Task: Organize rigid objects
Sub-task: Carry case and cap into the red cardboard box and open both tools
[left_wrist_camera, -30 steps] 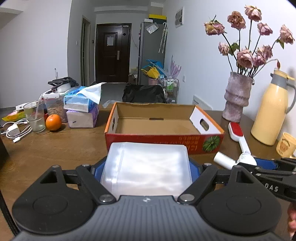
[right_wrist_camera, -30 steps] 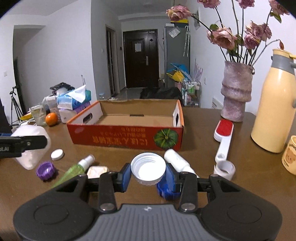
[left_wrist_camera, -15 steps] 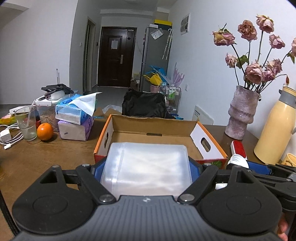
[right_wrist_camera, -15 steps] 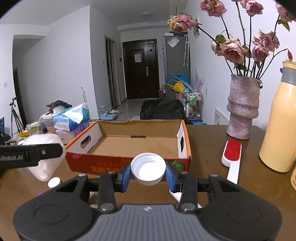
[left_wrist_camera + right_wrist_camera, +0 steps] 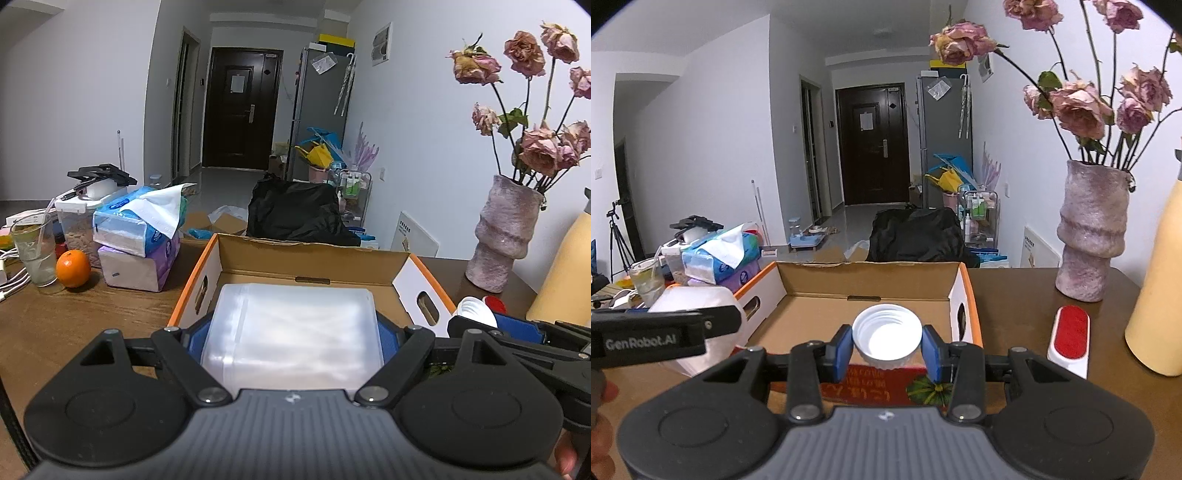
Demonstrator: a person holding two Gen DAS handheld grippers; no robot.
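Observation:
A translucent white plastic container (image 5: 293,332) fills the space between the blue pads of my left gripper (image 5: 293,341), which is shut on it over the near edge of the open cardboard box (image 5: 314,258). My right gripper (image 5: 887,349) is shut on a white screw lid (image 5: 887,336), open side toward the camera, just above the box's (image 5: 871,273) near red wall. The right wrist view shows the left gripper's finger and the container (image 5: 698,301) at the left. In the left wrist view the lid (image 5: 474,310) and the right gripper appear at the right.
On the wooden table (image 5: 85,314) stand tissue packs (image 5: 138,229), an orange (image 5: 73,268) and a glass (image 5: 33,254) at left. A vase of dried roses (image 5: 1091,236), a yellow thermos (image 5: 1160,295) and a red lint brush (image 5: 1069,336) are at right.
Both grippers have moved forward from the table's near side to the box, each keeping its load. The small items on the table have dropped out of the right wrist view.

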